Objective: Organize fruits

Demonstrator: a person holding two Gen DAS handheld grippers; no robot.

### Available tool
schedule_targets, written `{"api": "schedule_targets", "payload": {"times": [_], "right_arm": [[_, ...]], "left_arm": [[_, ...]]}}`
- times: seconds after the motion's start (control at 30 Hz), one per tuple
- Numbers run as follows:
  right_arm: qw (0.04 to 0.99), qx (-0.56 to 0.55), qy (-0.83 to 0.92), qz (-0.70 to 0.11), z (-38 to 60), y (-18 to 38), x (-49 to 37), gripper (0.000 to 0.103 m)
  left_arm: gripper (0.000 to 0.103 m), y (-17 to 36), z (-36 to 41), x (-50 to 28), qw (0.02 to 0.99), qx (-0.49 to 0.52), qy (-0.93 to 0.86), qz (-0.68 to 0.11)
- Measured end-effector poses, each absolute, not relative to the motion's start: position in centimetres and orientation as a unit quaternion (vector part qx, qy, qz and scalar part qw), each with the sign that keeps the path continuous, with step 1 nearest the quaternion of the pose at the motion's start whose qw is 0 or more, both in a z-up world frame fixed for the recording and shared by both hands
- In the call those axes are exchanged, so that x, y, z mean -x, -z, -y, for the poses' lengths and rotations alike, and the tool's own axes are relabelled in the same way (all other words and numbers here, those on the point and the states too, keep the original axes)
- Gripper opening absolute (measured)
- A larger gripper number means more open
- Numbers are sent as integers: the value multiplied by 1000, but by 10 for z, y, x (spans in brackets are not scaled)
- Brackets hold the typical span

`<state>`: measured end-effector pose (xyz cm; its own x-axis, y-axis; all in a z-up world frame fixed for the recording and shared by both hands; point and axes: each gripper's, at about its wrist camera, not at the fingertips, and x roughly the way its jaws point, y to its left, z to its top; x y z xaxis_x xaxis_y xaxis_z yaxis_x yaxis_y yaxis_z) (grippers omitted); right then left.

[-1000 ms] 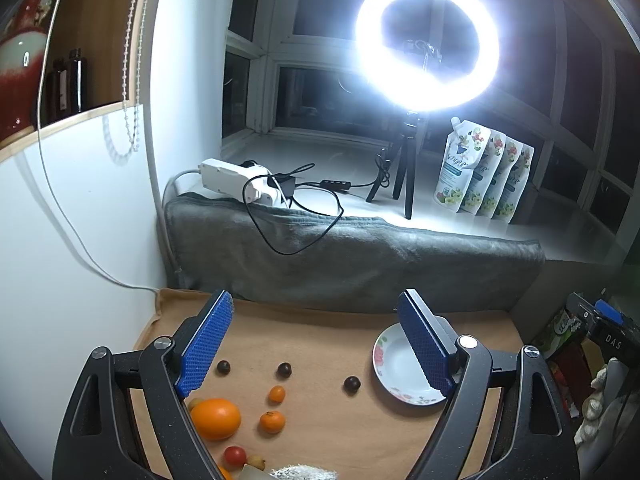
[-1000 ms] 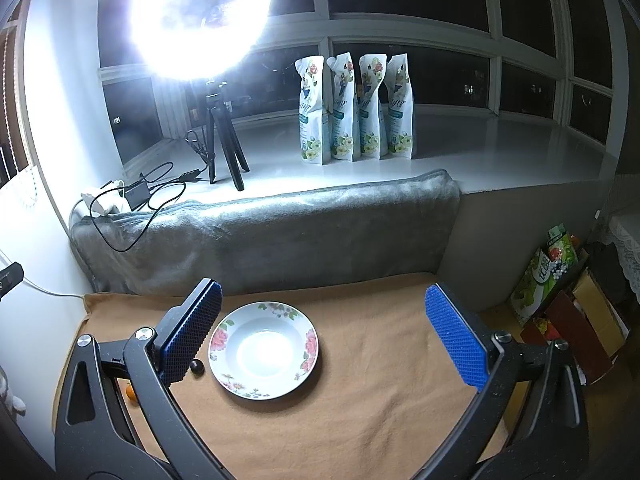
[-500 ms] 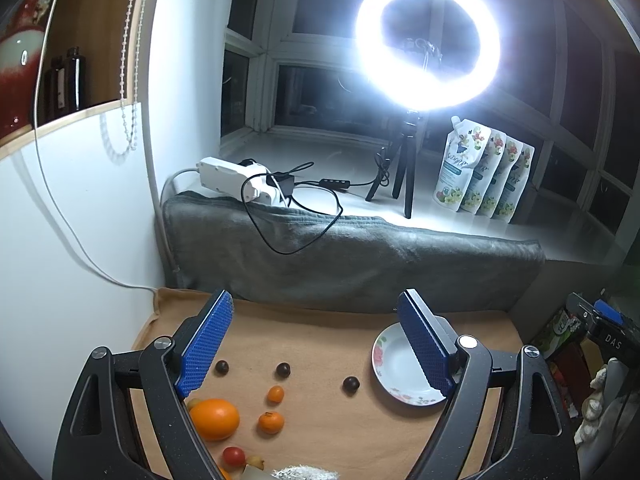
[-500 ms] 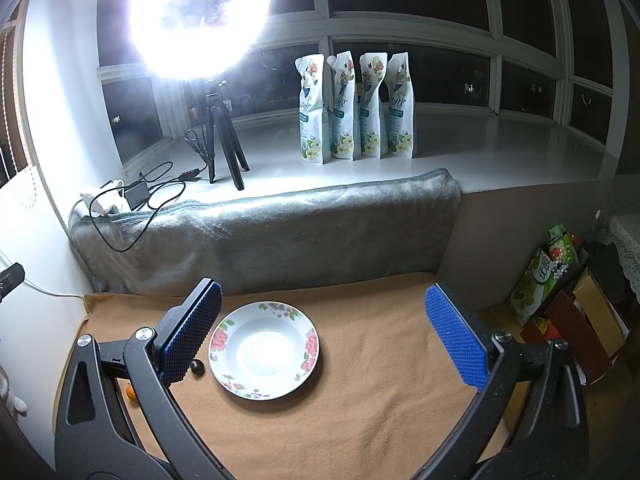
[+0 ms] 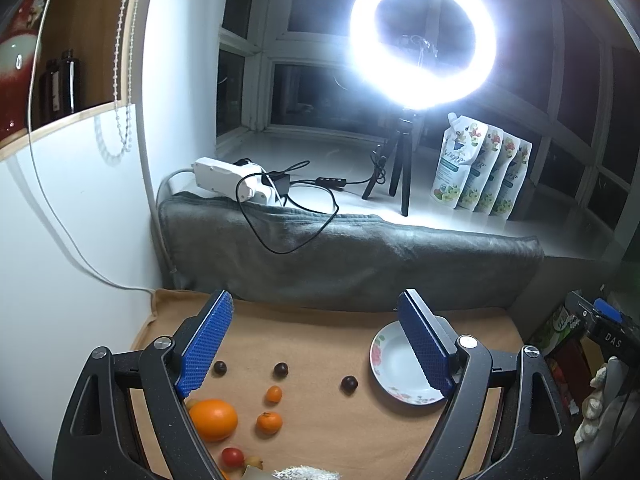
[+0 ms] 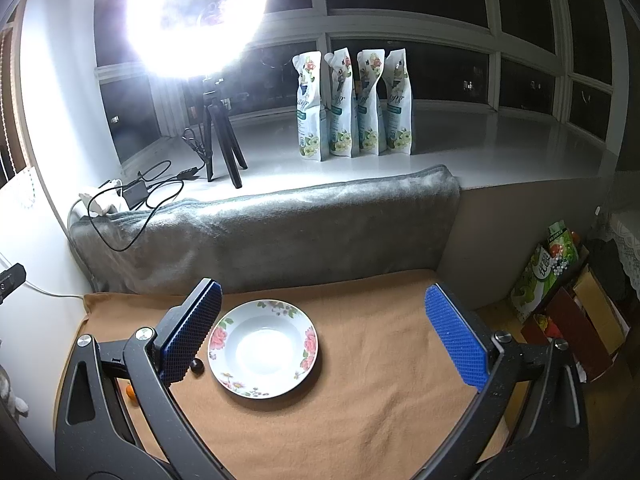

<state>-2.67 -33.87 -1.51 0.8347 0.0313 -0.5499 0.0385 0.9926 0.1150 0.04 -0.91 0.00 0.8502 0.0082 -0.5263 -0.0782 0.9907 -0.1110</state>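
Both our grippers, left (image 5: pixel 316 342) and right (image 6: pixel 334 336), hover with jaws spread, grasping nothing. Scattered fruits, including a large orange (image 5: pixel 213 419), lie on the tan surface (image 6: pixel 360 420) left of the floral plate (image 6: pixel 263 348).

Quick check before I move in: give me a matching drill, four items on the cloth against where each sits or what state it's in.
Items:
1. big orange
2. plate
3. red tomato
4. left tongs

Descriptions:
A. open, holding nothing
B. nearest the camera, below the orange
C. empty, flowers on the rim
D. beside the left blue pad

Pairs: 1-D, 2-C, 3-B, 4-A
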Motion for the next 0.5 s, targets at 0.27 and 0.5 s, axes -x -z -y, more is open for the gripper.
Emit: {"api": "schedule_targets", "payload": {"times": [0.27, 0.5], "right_arm": [[956, -61, 2, -288, 339, 16, 27, 103], [955, -63, 2, -291, 340, 18, 28, 103]], "left_arm": [[85, -1, 9, -1, 959, 64, -23, -274], [85, 0, 10, -2, 959, 64, -23, -276]]}}
